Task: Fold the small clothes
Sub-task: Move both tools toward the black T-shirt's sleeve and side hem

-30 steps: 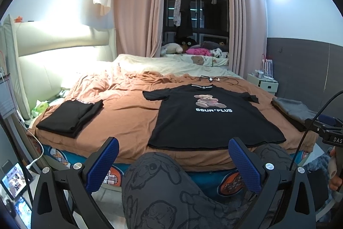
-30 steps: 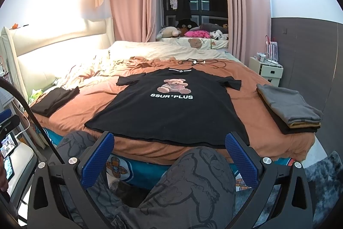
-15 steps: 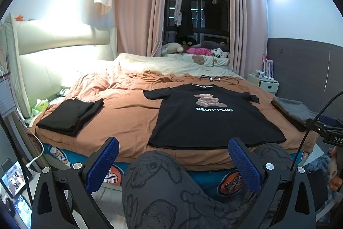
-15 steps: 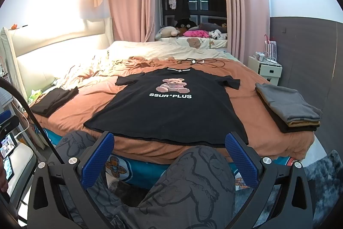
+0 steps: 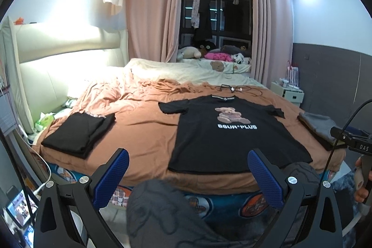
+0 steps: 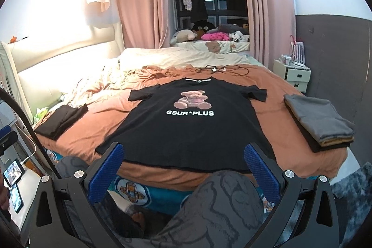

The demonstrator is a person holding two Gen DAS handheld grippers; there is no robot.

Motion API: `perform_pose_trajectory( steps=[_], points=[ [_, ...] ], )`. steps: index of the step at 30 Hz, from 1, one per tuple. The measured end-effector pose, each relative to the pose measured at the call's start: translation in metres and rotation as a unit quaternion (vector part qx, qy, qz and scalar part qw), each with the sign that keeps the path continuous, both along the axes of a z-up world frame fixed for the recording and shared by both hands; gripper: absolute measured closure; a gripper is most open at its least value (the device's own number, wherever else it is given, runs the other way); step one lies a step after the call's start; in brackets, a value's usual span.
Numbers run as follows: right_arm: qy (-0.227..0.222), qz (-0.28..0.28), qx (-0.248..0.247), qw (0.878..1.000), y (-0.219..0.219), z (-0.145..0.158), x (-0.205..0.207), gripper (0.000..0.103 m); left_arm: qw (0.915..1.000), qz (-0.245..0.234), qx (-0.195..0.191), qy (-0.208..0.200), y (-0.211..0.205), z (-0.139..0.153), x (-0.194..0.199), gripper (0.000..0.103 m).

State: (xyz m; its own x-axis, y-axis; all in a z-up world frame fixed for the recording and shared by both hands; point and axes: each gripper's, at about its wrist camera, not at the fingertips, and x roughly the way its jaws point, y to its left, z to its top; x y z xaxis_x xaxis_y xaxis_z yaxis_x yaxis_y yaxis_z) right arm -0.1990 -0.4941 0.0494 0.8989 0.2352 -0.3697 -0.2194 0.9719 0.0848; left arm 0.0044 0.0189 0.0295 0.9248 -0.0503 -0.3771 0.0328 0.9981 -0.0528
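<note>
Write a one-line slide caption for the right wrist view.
Open right gripper above the person's knees, facing a black bear-print T-shirt spread flat on the bed.

**The clothes on the bed**

A black T-shirt (image 6: 186,129) lies flat and open on the brown bed cover. It is face up, with both short sleeves spread out to the sides. It has a teddy bear picture and the white words "SSUR*PLUS" on the front. Its neck points away, and its bottom edge sits near the front edge of the bed.

To the left lies a folded black garment (image 5: 78,134), well apart from the shirt. To the right sits a neat stack of folded clothes (image 6: 319,120), grey on top.
</note>
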Motion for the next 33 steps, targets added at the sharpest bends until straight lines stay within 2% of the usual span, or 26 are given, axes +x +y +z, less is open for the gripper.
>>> perform_pose_trajectory(
  steps=[6,8,12,18,22,33],
  points=[
    [0.000,0.002,-0.002,1.000,0.007,0.008,0.029,0.000,1.0000,0.005,-0.008,0.001,0.017,0.006,0.033,0.000],
    [0.007,0.004,-0.003,1.000,0.010,0.006,0.041,0.000,0.9999,0.015,0.001,0.001,0.020,0.004,0.041,0.000],
    [0.022,0.014,0.011,1.000,0.010,0.004,0.072,0.000,0.9997,0.013,-0.015,0.012,0.030,0.002,0.057,0.000],
    [0.042,0.008,0.019,0.999,0.014,0.004,0.119,0.000,0.9996,0.015,-0.014,0.021,0.037,-0.001,0.094,0.000],
    [0.051,0.000,0.029,0.998,0.019,0.006,0.145,0.000,0.9996,0.009,-0.007,0.027,0.042,-0.001,0.128,0.001],
    [0.069,0.004,0.036,0.997,0.034,0.005,0.226,0.000,0.9975,0.006,-0.032,0.062,0.067,-0.013,0.218,0.009]
  ],
)
